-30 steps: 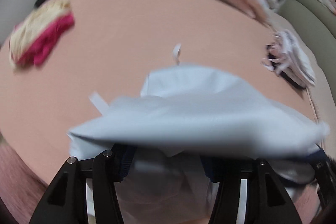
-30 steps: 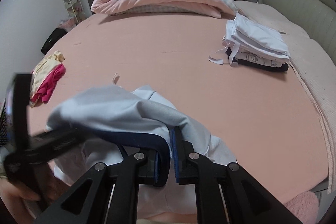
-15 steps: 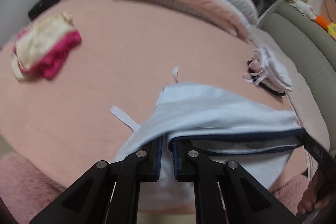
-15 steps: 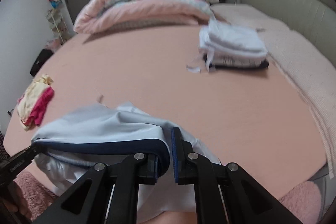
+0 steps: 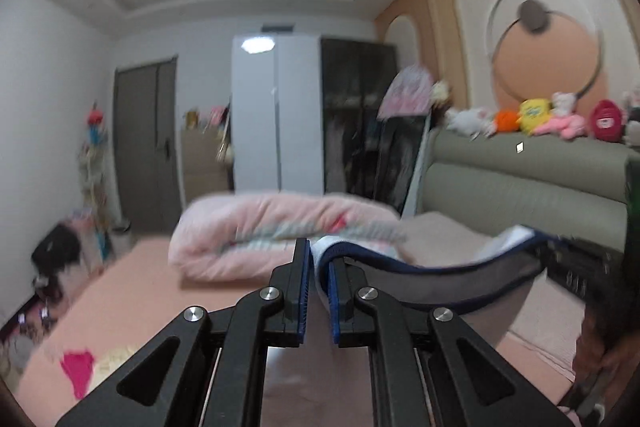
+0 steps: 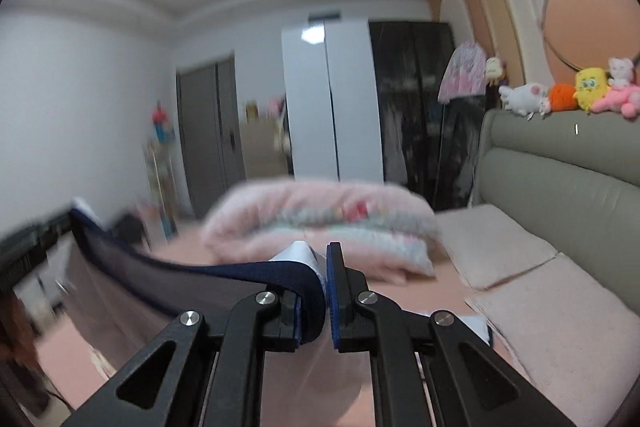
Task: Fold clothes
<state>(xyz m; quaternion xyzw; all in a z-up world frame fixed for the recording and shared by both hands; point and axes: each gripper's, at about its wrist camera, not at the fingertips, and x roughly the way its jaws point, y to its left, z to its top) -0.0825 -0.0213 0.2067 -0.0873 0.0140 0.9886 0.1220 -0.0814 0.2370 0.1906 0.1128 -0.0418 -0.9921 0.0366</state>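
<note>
Currently I have the garment (image 5: 460, 279) off the bed (image 5: 132, 291), its navy-trimmed edge strung in a sagging line between the left gripper (image 5: 318, 269), nearly closed on one end, and the right gripper (image 6: 320, 275), clamped on the other end. It looks light, thin and limp, so I judge it will droop wherever unsupported; the bound edge near its corners is the firmest hold. No readable writing or labels show.

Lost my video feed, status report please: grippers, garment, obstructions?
Left gripper and right gripper shut on garment. Navy-trimmed edge stretched between them, raised above bed. Nothing blocking.
</note>
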